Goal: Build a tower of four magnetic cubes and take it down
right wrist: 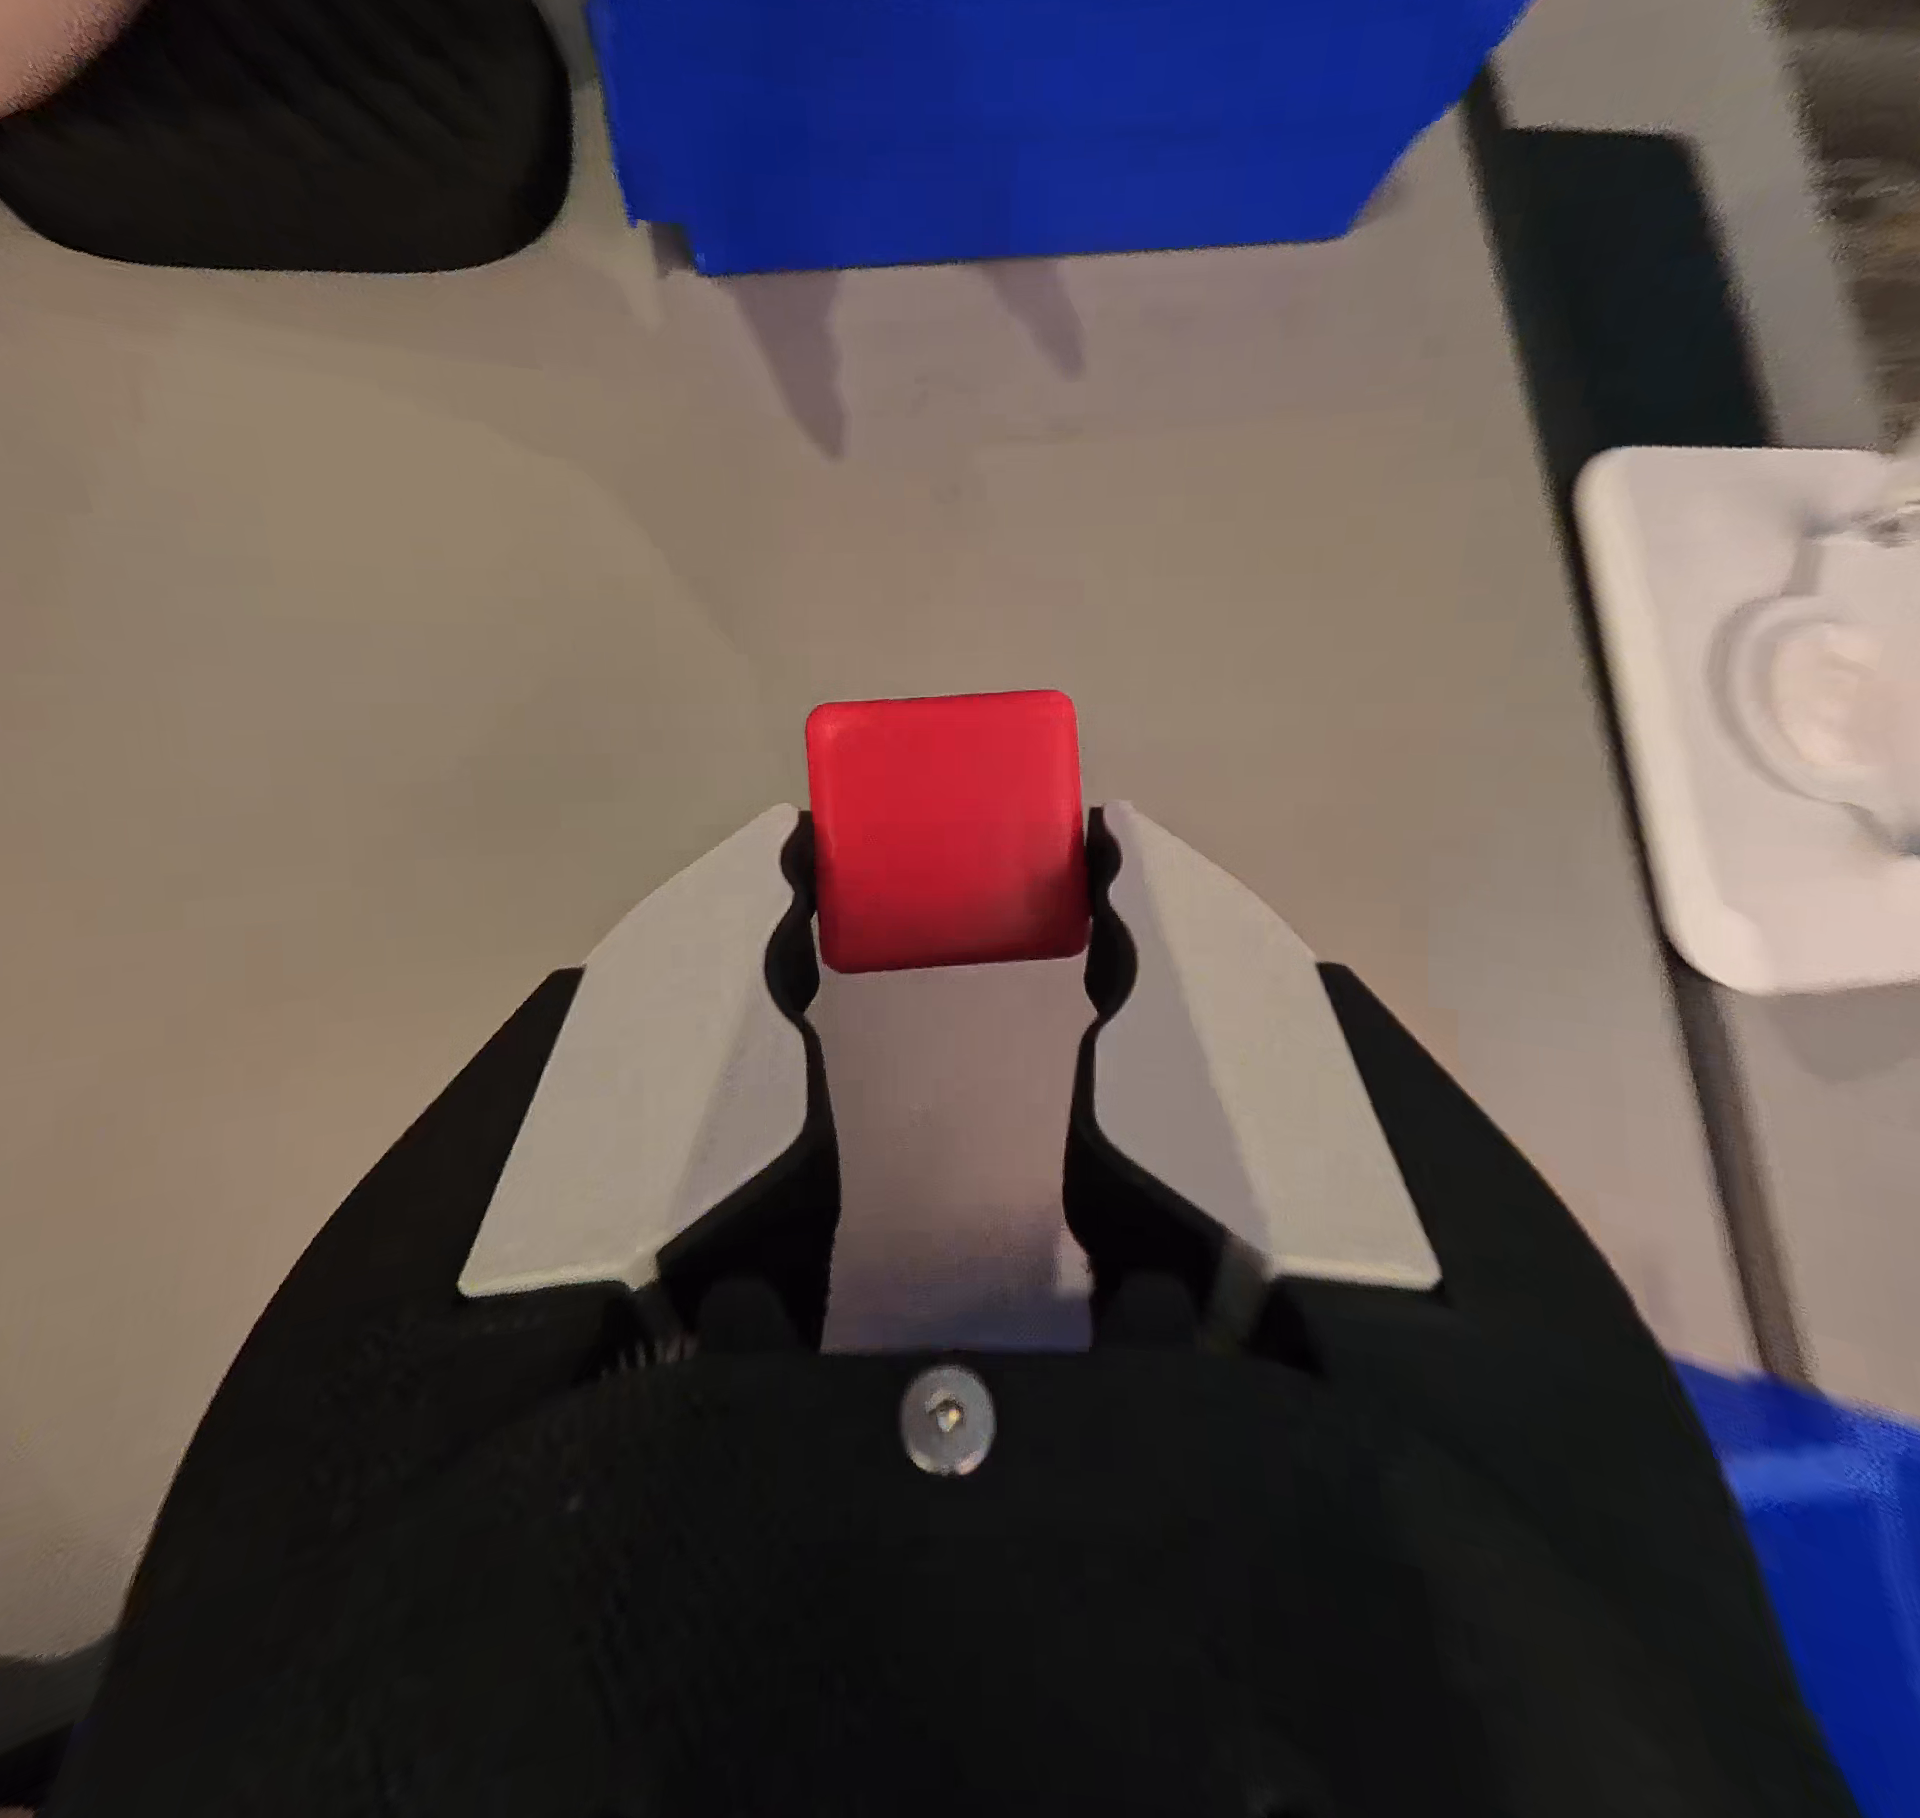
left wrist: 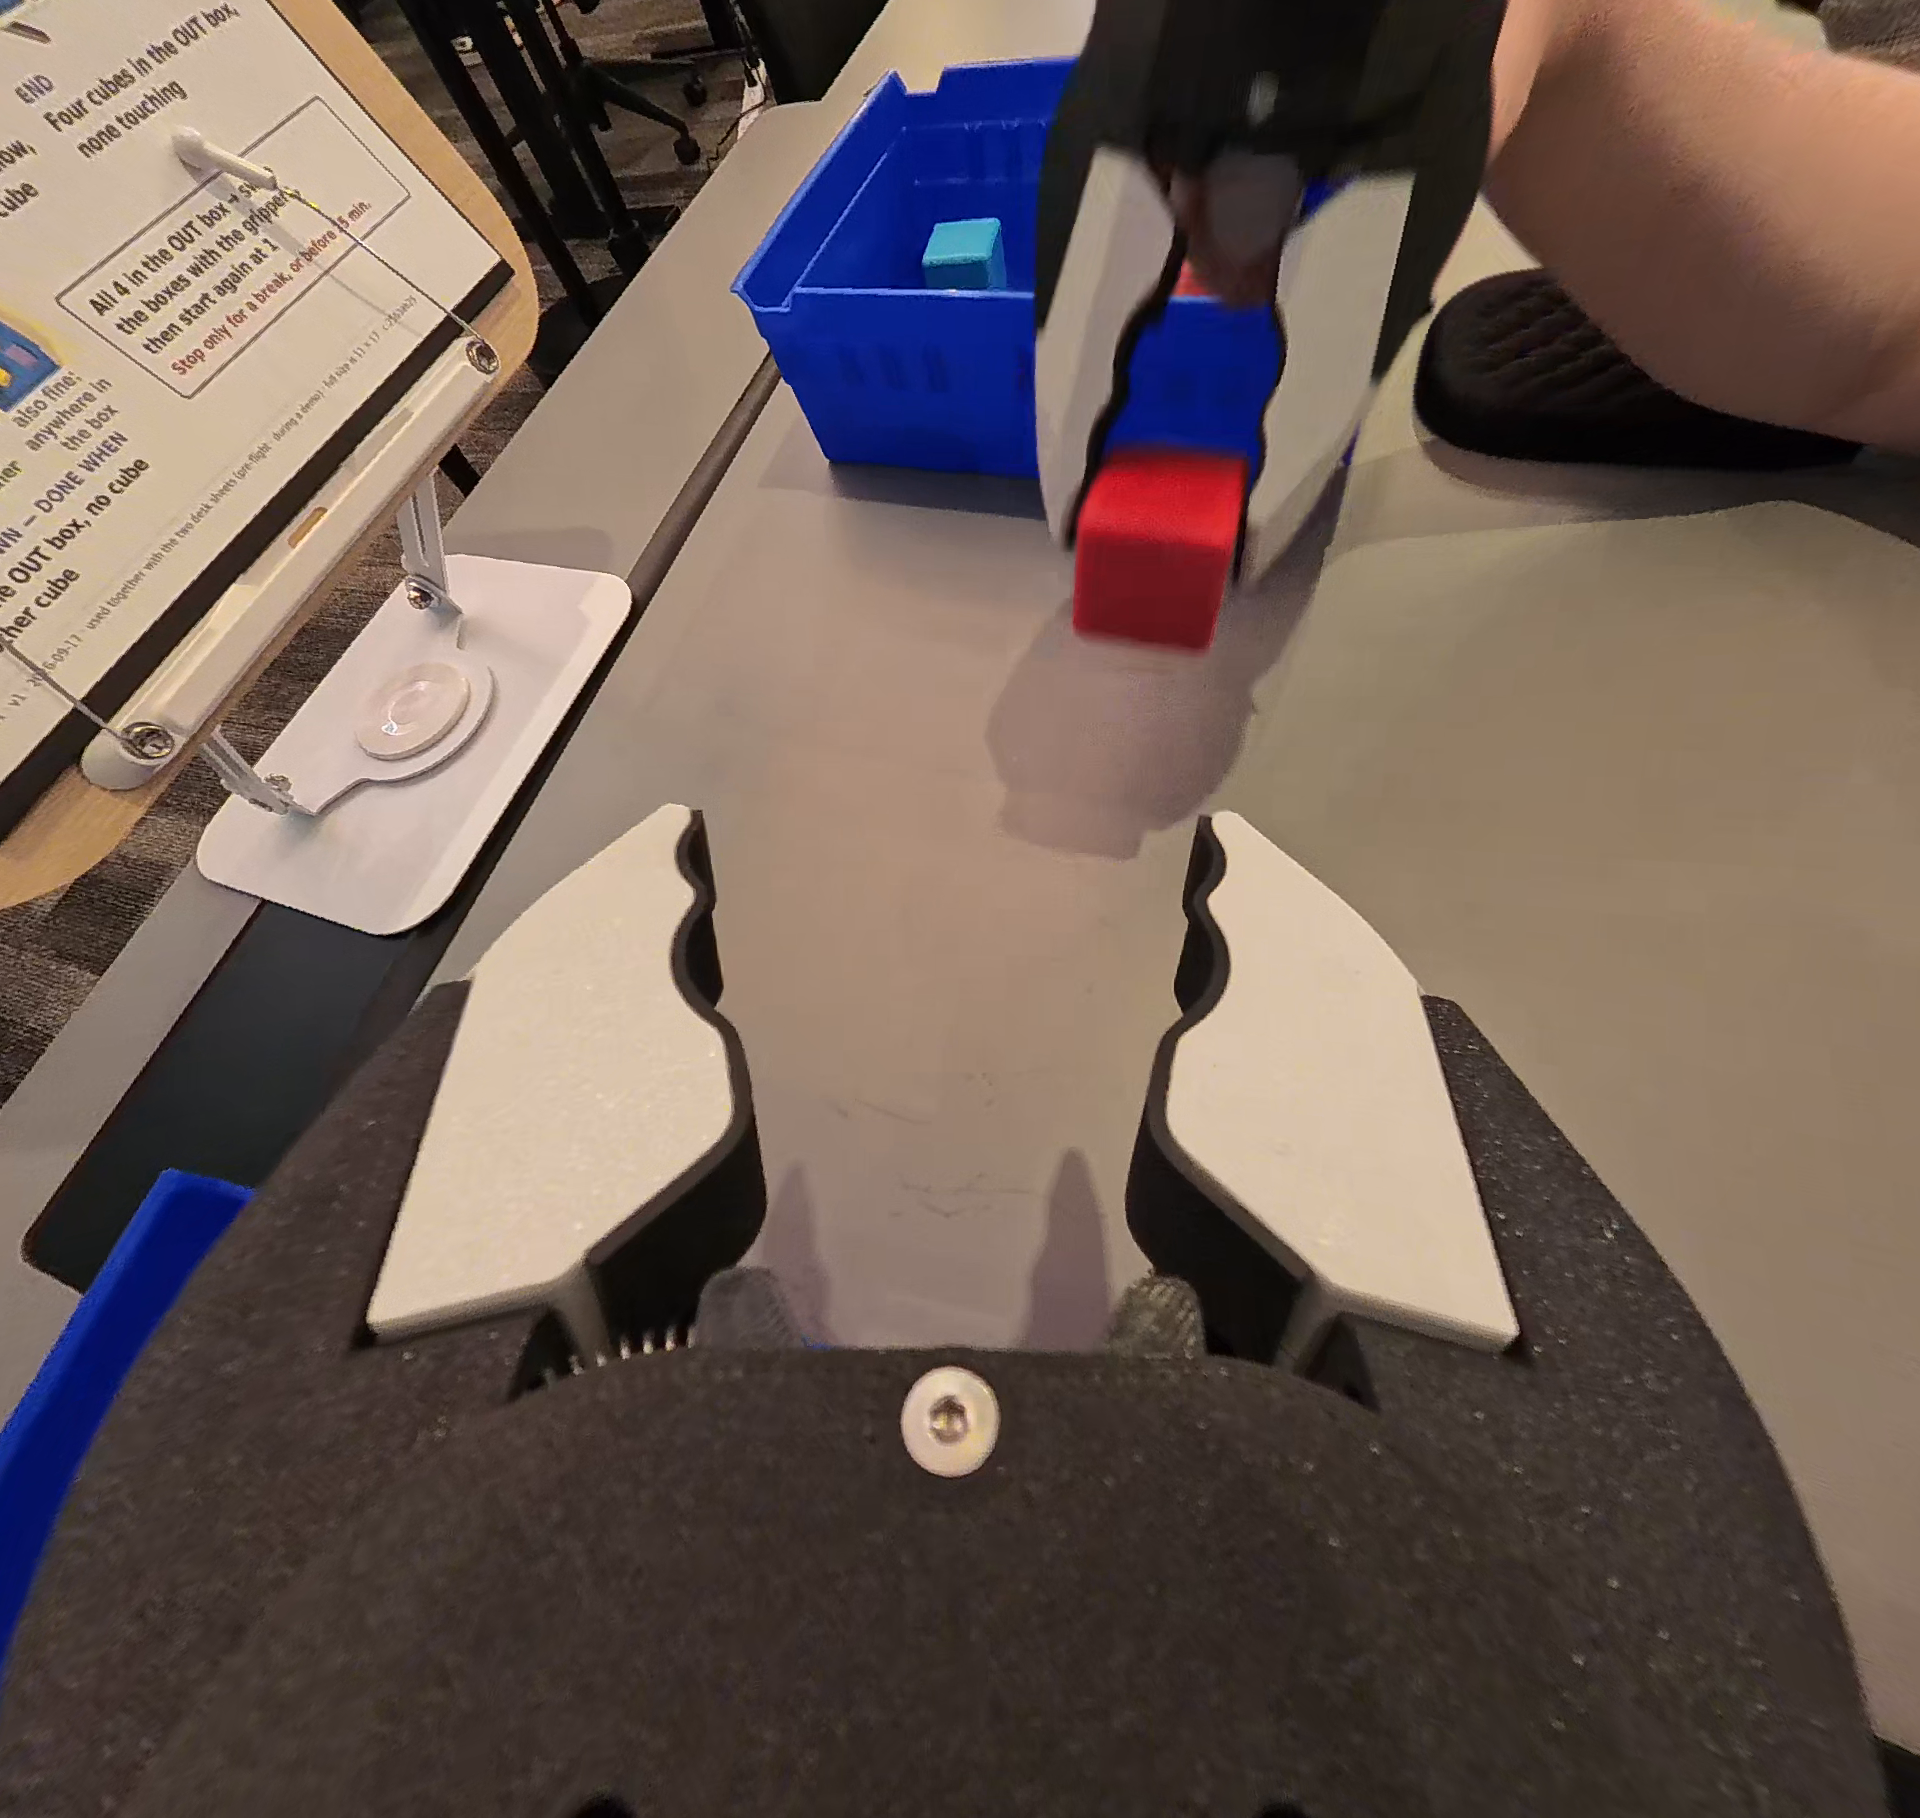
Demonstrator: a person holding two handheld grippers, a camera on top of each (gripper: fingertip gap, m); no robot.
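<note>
With my right tool (right wrist: 945,838) clamped on the red cube (right wrist: 945,831) just in front of the blue bin (left wrist: 894,314), I lower it flat onto the bare worktop (left wrist: 935,989) as a tower base, my left tool (left wrist: 951,869) apart, empty.

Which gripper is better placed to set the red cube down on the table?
Right. Its tongs already clamp the red cube just above the bare grey table; the left tongs are open and empty.
</note>
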